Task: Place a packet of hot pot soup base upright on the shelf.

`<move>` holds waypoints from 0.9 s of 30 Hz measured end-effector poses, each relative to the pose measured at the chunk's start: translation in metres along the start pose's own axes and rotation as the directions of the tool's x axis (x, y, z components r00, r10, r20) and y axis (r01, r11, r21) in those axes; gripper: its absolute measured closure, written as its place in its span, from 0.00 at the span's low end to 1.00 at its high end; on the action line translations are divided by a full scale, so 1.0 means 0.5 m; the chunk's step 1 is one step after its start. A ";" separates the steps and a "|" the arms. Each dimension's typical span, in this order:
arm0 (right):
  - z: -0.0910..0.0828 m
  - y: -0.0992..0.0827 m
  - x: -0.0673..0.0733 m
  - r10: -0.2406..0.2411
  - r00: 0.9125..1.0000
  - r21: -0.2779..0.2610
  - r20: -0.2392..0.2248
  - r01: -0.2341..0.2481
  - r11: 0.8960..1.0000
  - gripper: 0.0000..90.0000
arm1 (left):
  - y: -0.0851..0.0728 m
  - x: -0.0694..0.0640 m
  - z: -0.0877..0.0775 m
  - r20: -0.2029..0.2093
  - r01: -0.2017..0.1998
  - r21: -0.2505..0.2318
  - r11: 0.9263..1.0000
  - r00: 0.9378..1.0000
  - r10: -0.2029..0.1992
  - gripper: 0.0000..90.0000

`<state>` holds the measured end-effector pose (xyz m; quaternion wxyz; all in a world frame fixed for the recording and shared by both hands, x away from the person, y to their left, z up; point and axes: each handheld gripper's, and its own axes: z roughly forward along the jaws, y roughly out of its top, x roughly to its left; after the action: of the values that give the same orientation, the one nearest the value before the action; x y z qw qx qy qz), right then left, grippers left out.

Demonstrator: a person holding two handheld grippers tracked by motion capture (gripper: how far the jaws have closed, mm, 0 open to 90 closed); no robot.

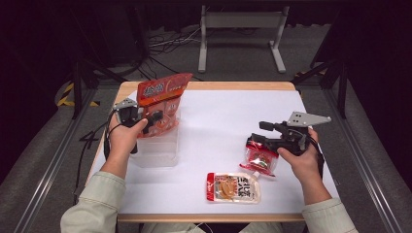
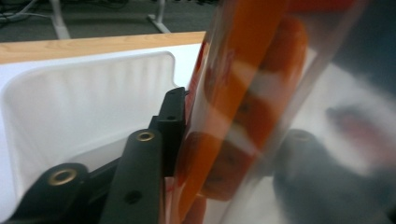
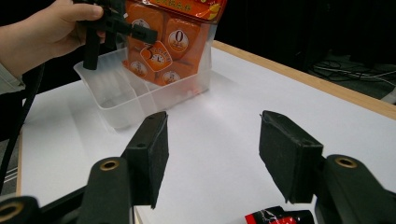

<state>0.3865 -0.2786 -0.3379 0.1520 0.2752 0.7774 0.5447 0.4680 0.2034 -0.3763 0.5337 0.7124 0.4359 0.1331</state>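
Nearest the person's edge of the table (image 1: 204,112), a flat white pouch with a red end (image 1: 233,187) lies on the white surface, close to the front rim and apart from everything else; just beyond it and to the right, a small clear pouch with a red top (image 1: 259,159) lies under the tip of the right hand-held gripper (image 1: 256,138); in the right gripper view that gripper's jaws stand spread with bare white table between them, and the red top of the small pouch (image 3: 279,217) shows at the bottom edge below them, not pinched. The middle of the table beyond is open, white and bare as far as the wooden far rim; the right side has free room out to its edge. On the left, a clear plastic bin (image 1: 159,143) sits near the table's left edge; the left hand-held gripper (image 1: 154,118) holds an orange snack bag (image 1: 162,103) upright, its lower part inside the bin and its top rising above the rim; in the left gripper view the bag (image 2: 243,107) lies against the inner face of one jaw, the other jaw blurred behind the film; I cannot tell whether the pads press on it.
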 end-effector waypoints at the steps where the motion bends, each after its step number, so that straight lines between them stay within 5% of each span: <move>1: 0.001 0.000 -0.001 0.000 1.000 0.000 0.001 0.000 1.000 0.48 | 0.008 -0.001 -0.003 -0.002 -0.012 -0.027 1.000 1.000 0.012 0.69; 3: 0.003 -0.001 -0.002 0.003 1.000 0.004 0.002 -0.003 1.000 0.48 | 0.023 -0.005 -0.007 0.000 -0.053 -0.044 0.998 0.999 0.053 0.67; 7: 0.010 -0.002 0.000 0.000 1.000 0.012 -0.004 0.000 1.000 0.48 | 0.066 -0.030 -0.021 -0.078 -0.230 -0.010 0.973 0.970 0.228 0.70; 10: 0.014 -0.001 0.001 -0.005 1.000 0.015 -0.007 0.005 1.000 0.48 | 0.071 -0.036 -0.021 -0.065 -0.262 0.018 0.965 0.963 0.263 0.77; 18: 0.008 -0.003 0.002 -0.003 1.000 0.009 -0.006 0.003 1.000 0.48 | 0.041 0.000 -0.047 -0.050 -0.168 -0.006 0.986 0.985 0.168 0.79; 27: 0.010 -0.003 0.006 -0.006 1.000 0.016 -0.006 0.006 1.000 0.48 | -0.003 0.013 -0.066 -0.051 -0.144 -0.016 0.989 0.988 0.143 0.79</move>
<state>0.3865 -0.2734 -0.3411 0.1494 0.2724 0.7830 0.5389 0.4497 0.2297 -0.3665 0.5188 0.7330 0.3952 0.1931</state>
